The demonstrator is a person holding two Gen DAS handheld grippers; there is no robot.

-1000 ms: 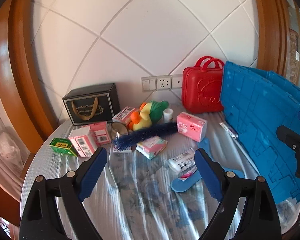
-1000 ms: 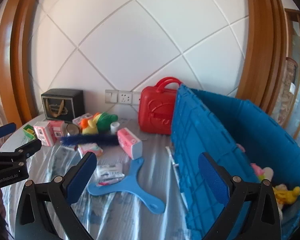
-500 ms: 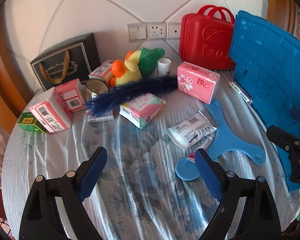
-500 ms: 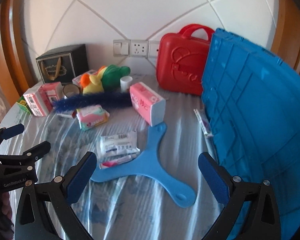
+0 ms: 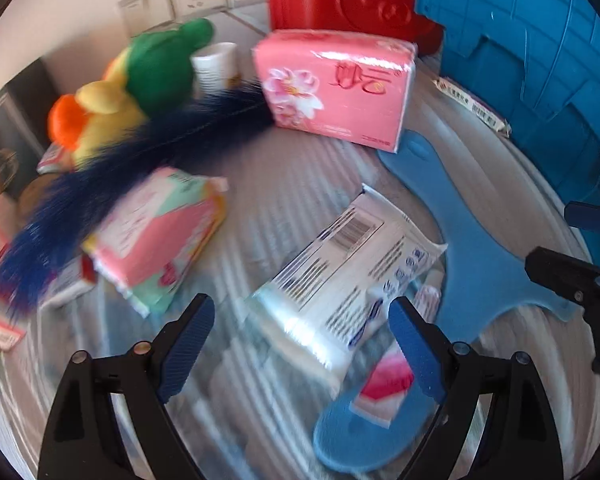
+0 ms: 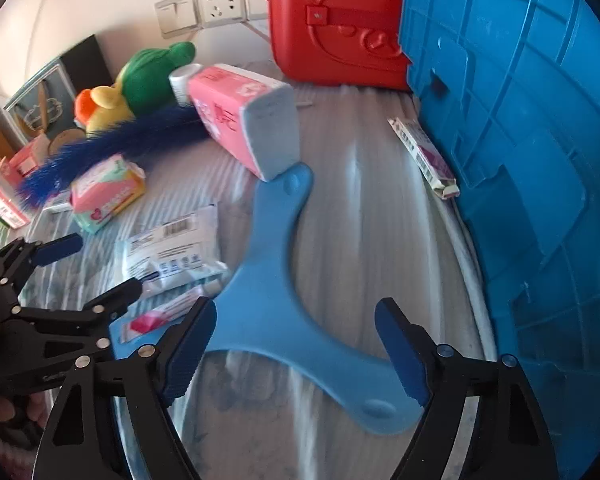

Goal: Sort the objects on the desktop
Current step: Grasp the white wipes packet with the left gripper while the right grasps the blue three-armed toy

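Note:
A white barcoded packet (image 5: pixel 352 264) lies on the cloth-covered table, its near end between the fingers of my left gripper (image 5: pixel 302 316), which is open and hangs just over it. Under the packet's near end a red-and-white tube (image 5: pixel 384 392) rests on one arm of a blue three-armed boomerang (image 6: pixel 268 300). My right gripper (image 6: pixel 296 312) is low over the boomerang's hub; its jaws are closing with the hub between them, and the pads do not press on it. The left gripper (image 6: pixel 96 270) also shows at the left of the right wrist view, over the packet (image 6: pixel 172 248).
A tall blue crate (image 6: pixel 520 160) walls off the right side, with a slim box (image 6: pixel 420 152) at its foot. A red case (image 6: pixel 332 20) stands at the back. A pink tissue pack (image 5: pixel 336 84), a blue brush (image 5: pixel 132 152), a plush duck (image 5: pixel 112 100) and small boxes crowd the left.
Both grippers have dropped and tilted down toward the table, so the packet and the boomerang now loom large. The right gripper's jaws stand narrower than before.

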